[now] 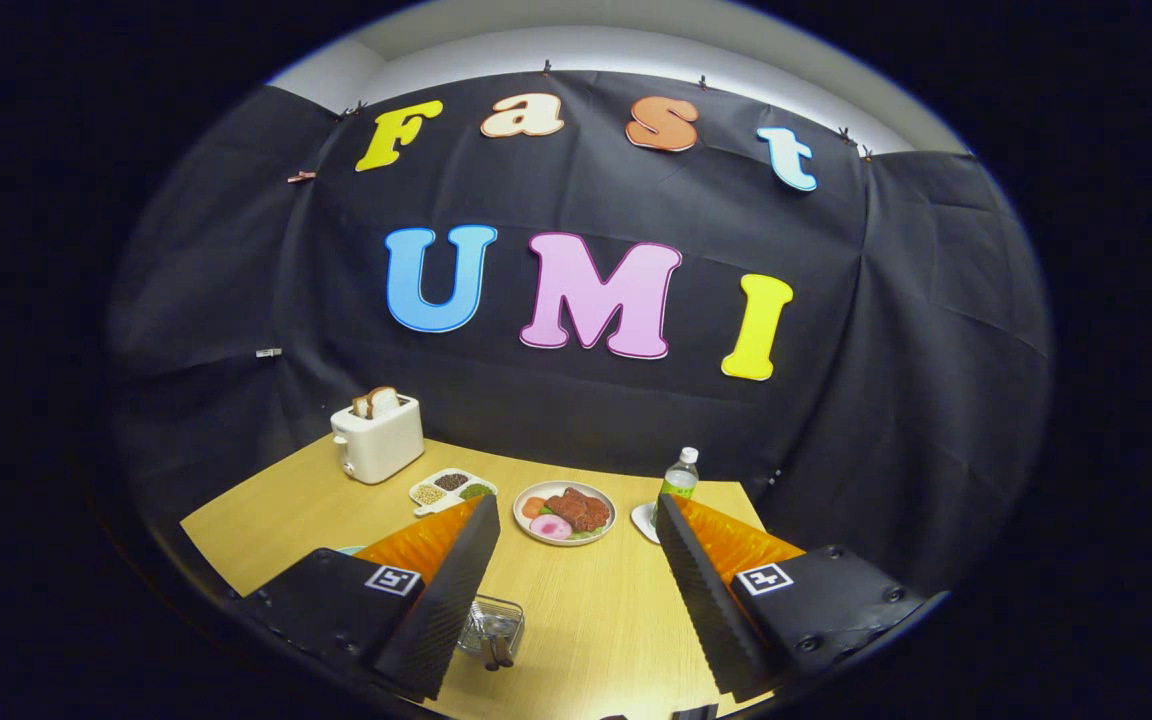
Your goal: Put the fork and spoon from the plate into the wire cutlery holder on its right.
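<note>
gripper [576,585] fingers spread wide, holding nothing. the wire holder [492,625] sits at seven o'clock, touching the left finger, handles poking out; the plate [564,513] lies ahead at twelve.

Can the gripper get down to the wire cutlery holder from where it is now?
Probably yes. The gripper is open and holds nothing, and the wire cutlery holder sits on the wooden table low between the fingers, hard by the left finger. Nothing lies over it, though that finger hides its edge.
</note>
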